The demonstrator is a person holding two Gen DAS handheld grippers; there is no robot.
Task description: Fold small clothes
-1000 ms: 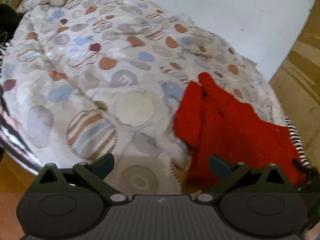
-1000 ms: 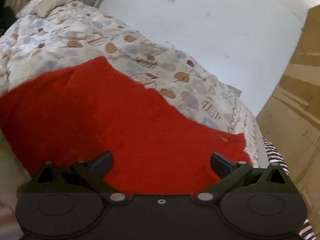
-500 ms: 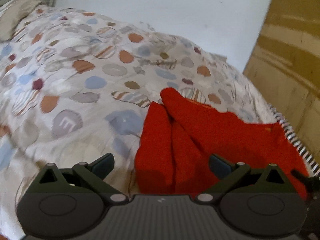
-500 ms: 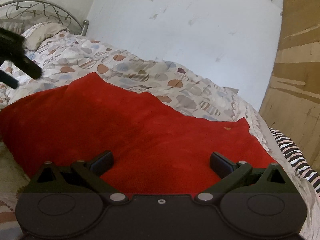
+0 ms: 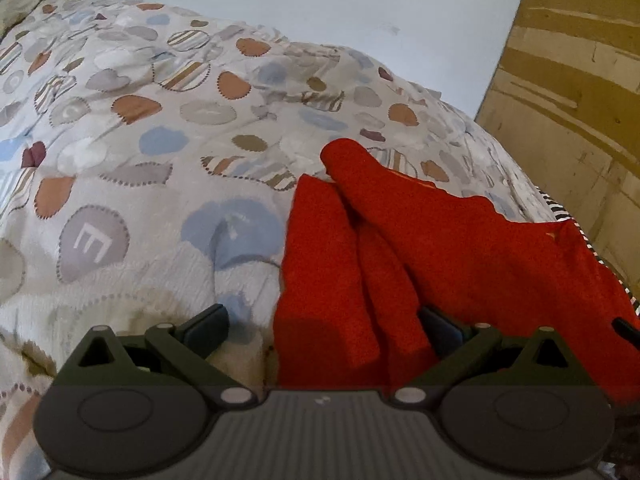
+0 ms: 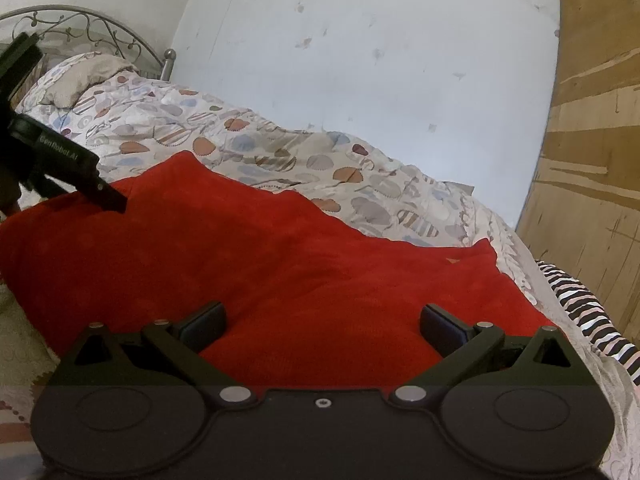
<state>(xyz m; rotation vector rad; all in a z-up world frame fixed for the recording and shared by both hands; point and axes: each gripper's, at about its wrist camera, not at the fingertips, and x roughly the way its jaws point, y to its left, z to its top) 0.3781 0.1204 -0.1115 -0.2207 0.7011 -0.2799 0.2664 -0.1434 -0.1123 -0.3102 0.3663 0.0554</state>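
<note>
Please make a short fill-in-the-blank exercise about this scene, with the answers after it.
1. The garment lying on the bed is ____ in colour.
2. The jaws of the right hand-held gripper are ____.
3. The quilt has a grey patch with the letter ____.
4. The headboard is made of ____.

Answers: red; open; E; metal

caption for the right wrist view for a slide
Open right tool low over a red garment on a patterned duvet.

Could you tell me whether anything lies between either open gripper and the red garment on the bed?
Nothing visible does. The red garment lies directly ahead of the right gripper, and its near edge already sits between the fingers of the left gripper. Only the patterned quilt lies around it.
</note>
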